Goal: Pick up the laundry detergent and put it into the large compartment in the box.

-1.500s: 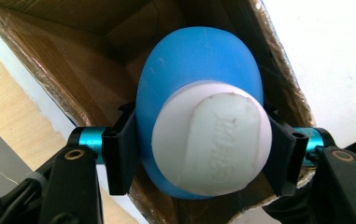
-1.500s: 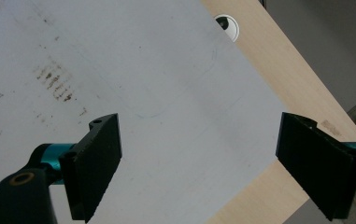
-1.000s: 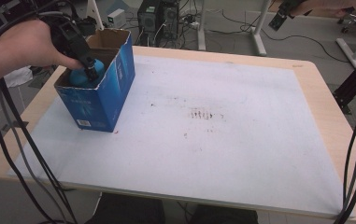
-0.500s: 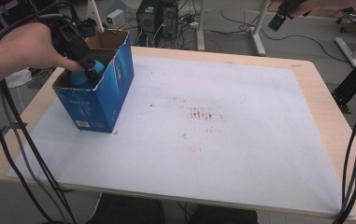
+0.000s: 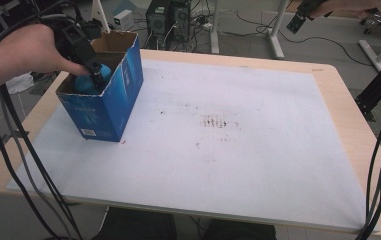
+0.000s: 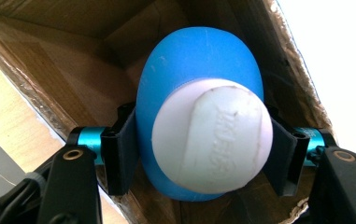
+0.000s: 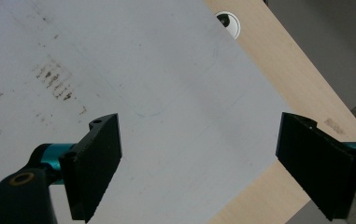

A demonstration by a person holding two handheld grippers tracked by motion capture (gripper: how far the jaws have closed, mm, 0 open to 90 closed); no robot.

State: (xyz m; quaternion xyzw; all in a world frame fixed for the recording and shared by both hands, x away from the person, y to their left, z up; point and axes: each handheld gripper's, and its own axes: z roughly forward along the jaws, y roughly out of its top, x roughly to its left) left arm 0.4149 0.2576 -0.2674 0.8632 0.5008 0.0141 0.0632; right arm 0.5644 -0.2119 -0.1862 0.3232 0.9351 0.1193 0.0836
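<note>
A blue bottle (image 6: 199, 60) with a white cap (image 6: 211, 135) stands inside an open blue cardboard box (image 5: 103, 110) at the table's left. My left gripper (image 6: 203, 154) reaches down into the box, and its two black pads press on the bottle's sides just under the cap. From above, the left gripper (image 5: 97, 82) sits at the box's near rim, with the bottle (image 5: 85, 82) showing just beneath it. My right gripper (image 7: 199, 163) is open and empty, held high over the table's far right side. In the high view the right gripper (image 5: 298, 17) is at the top edge.
A white mat (image 5: 238, 150) covers most of the wooden table (image 5: 373, 150), with dark smudges (image 5: 218, 122) near its middle. Black cables (image 5: 13, 150) hang off the left and right edges. Computer gear and desk legs stand on the floor beyond the far edge.
</note>
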